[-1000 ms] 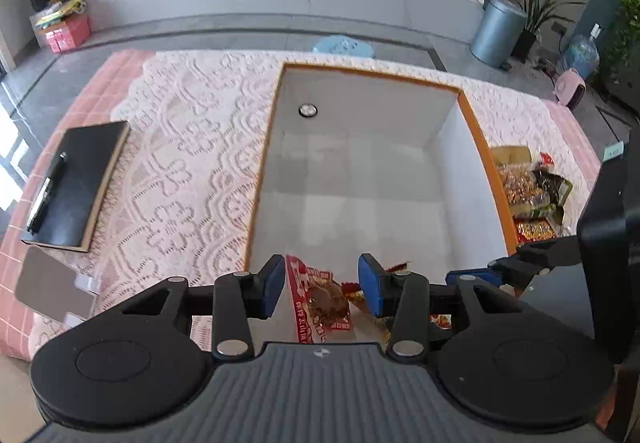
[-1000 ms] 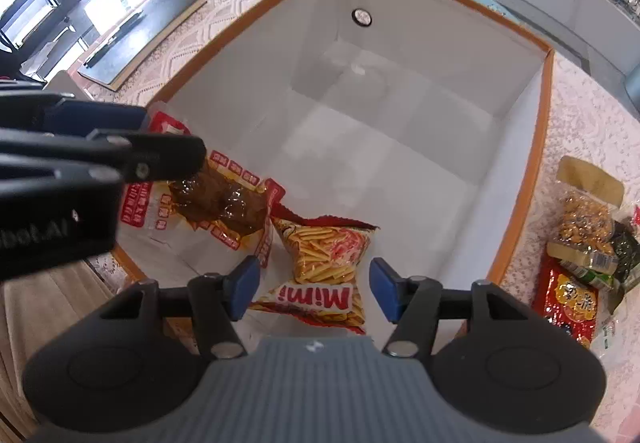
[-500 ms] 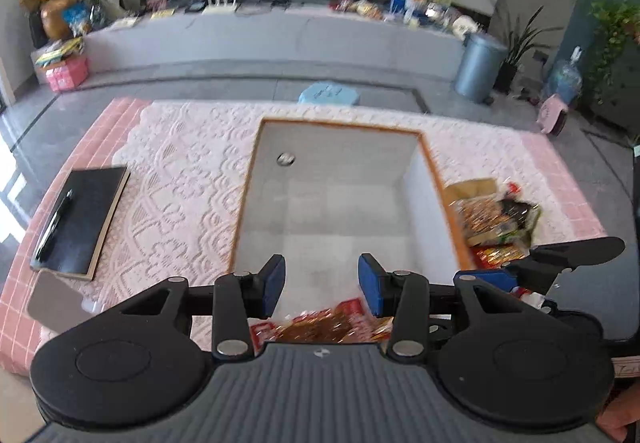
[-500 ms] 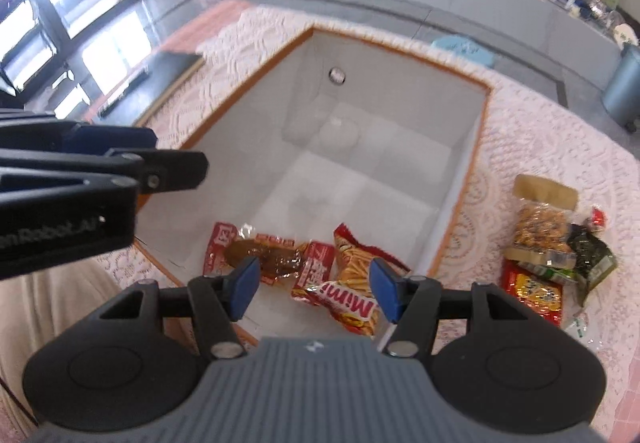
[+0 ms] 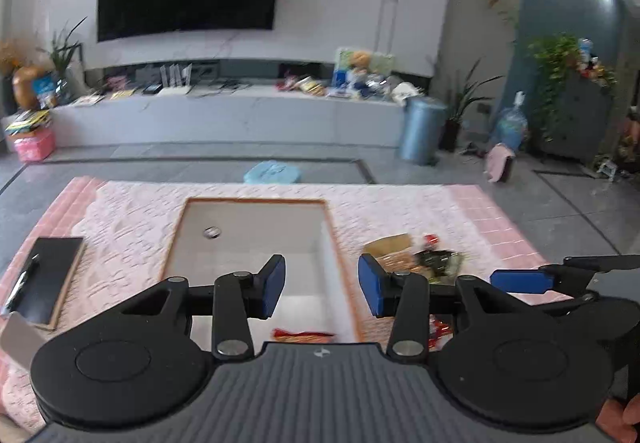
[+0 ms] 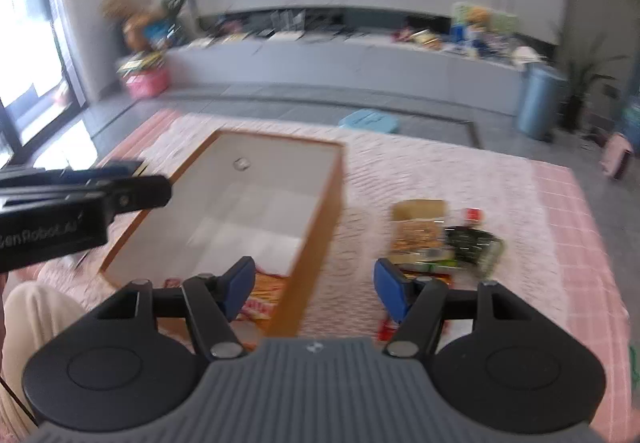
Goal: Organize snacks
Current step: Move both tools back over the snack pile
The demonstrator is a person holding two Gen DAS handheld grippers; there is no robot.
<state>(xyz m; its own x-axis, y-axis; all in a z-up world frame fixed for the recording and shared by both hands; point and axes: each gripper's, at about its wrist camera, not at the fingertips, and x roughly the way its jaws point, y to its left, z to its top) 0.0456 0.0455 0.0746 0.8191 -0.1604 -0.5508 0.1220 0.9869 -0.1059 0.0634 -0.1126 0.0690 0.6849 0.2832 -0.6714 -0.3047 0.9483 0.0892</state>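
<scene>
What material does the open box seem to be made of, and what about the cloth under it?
Box: probably cardboard, with matte white inner walls and a thin brown cut rim. Cloth: likely lace or crocheted fabric, pale with a raised pattern, lying over a pink checked layer.

Left gripper [image 5: 322, 291] parted and empty; right gripper [image 6: 315, 293] empty, jaws opening, both angled downward.

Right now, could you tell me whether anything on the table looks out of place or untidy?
Yes: a heap of snack packets lies loose on the lace tablecloth, outside the box, while only a couple of packets sit inside it.
</scene>
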